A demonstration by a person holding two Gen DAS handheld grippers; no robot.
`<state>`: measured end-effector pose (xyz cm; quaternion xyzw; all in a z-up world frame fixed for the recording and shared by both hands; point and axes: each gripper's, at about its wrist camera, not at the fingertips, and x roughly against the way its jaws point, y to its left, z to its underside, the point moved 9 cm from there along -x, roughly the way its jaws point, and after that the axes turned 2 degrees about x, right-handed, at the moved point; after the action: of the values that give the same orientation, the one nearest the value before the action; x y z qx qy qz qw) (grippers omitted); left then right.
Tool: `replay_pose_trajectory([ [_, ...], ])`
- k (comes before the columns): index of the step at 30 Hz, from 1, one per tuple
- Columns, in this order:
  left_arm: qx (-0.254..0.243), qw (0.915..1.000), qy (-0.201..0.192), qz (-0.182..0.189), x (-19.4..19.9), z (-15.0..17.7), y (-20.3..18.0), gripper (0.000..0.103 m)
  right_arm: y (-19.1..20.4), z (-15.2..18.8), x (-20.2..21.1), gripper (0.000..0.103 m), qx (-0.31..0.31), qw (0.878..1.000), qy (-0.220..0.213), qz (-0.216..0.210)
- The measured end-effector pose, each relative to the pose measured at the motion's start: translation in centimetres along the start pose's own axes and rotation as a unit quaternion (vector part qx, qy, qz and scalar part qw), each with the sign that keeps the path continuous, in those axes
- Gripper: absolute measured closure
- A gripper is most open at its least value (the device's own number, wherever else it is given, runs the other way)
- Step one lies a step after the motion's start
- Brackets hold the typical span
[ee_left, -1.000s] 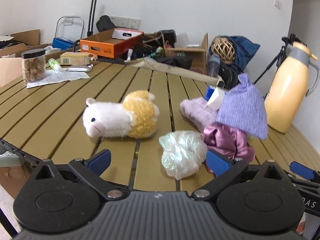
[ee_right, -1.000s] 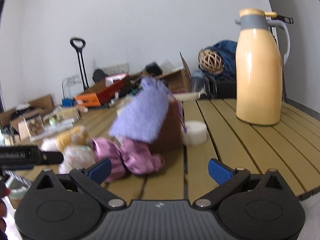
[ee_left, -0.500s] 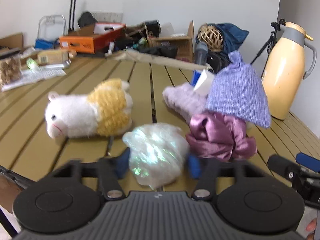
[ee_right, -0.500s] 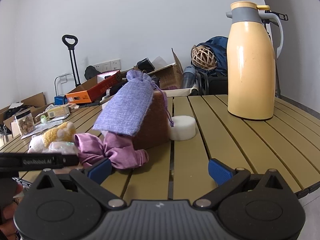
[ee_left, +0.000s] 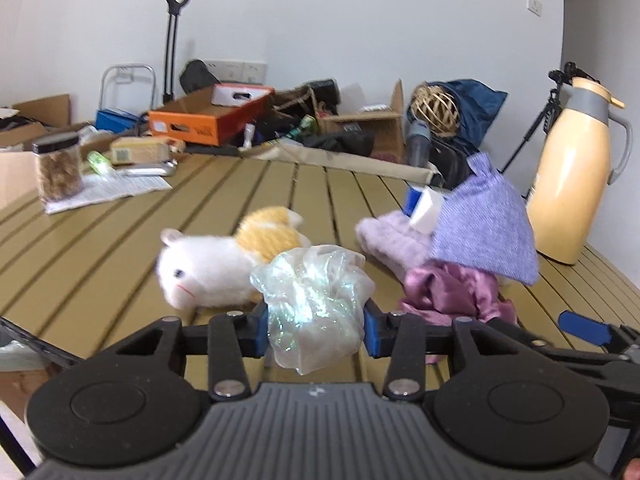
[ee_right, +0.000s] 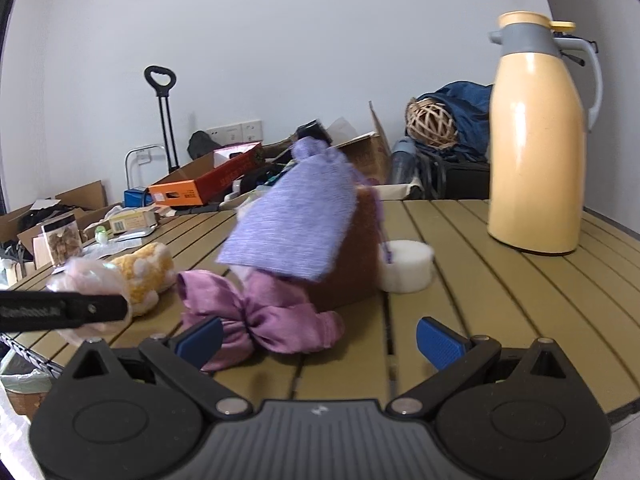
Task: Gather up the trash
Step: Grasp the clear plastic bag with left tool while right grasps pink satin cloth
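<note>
A crumpled wad of clear, shimmering plastic (ee_left: 316, 300) sits between the blue pads of my left gripper (ee_left: 315, 330). Its jaws are closing and the pads press on the wad's two sides. The wad hangs just in front of a white and yellow plush toy (ee_left: 212, 268). In the right wrist view the wad (ee_right: 86, 280) shows at the far left, behind the left gripper's black side. My right gripper (ee_right: 320, 340) stands open low over the table's front edge. A pink satin cloth (ee_right: 264, 316) lies by its left finger, not gripped.
A purple drawstring bag (ee_right: 296, 220) leans on a brown box (ee_right: 356, 264), with a white foam disc (ee_right: 406, 266) beside it. A yellow thermos jug (ee_right: 536, 140) stands at the right. A jar (ee_left: 58, 172), papers and boxes crowd the slatted table's (ee_left: 120, 240) far left edge.
My left gripper went from wide open to closed around the plastic wad, which now sits higher against the plush toy. The right gripper has shifted closer to the pink cloth.
</note>
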<state>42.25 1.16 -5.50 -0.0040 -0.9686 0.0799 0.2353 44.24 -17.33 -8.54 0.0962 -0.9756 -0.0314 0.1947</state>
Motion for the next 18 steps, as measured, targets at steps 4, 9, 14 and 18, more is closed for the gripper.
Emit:
replay_pose_trajectory([
  [4, 0.010, 0.9999, -0.008, -0.012, 0.7, -0.7, 1.4, 0.060, 2.1, -0.4, -1.2, 0.000, 0.008, 1.000, -0.007, -0.002],
  [9, 0.018, 0.9996, 0.001, -0.021, 0.6, -0.6, 2.9, 0.059, 4.2, -0.9, -2.7, 0.000, 0.040, 0.999, -0.013, 0.011],
  [14, 0.026, 0.9993, 0.004, -0.025, 0.6, -0.6, 3.7, 0.059, 4.8, -0.9, -4.6, 0.000, 0.048, 0.999, 0.003, 0.020],
  [18, 0.029, 0.9992, 0.004, -0.028, 0.5, -0.5, 4.1, 0.059, 4.8, -0.7, -5.5, 0.000, 0.040, 0.999, 0.016, 0.022],
])
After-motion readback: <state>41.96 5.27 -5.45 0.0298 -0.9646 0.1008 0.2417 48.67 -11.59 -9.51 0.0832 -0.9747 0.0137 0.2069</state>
